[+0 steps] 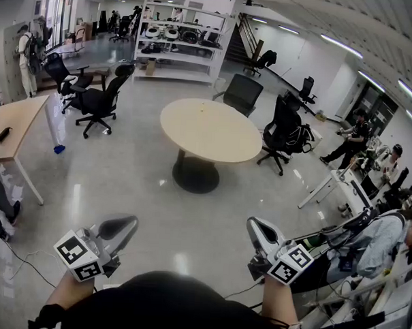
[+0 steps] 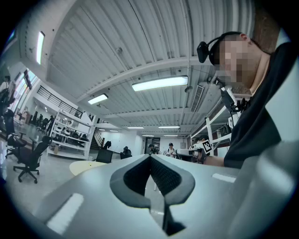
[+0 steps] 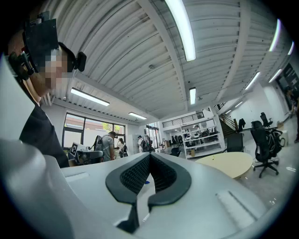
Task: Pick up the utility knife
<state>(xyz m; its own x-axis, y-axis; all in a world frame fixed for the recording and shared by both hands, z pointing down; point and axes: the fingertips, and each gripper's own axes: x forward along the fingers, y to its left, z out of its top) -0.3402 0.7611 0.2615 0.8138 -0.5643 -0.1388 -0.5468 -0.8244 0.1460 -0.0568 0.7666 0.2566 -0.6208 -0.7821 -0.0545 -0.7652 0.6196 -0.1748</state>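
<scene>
In an open office, over a glossy floor (image 1: 123,184), the left gripper (image 1: 121,226) and right gripper (image 1: 256,227) are held low and well apart, each with its jaws closed tip to tip on nothing. The utility knife cannot be found in any view. White shelving (image 1: 180,55) behind the round table (image 1: 211,130) holds items too small to identify. No writing is legible.

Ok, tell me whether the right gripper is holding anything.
No, the right gripper has its jaws closed tip to tip with nothing between them.

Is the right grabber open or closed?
Shut. The right gripper has its fingers touching at the tips, with nothing between them.
</scene>
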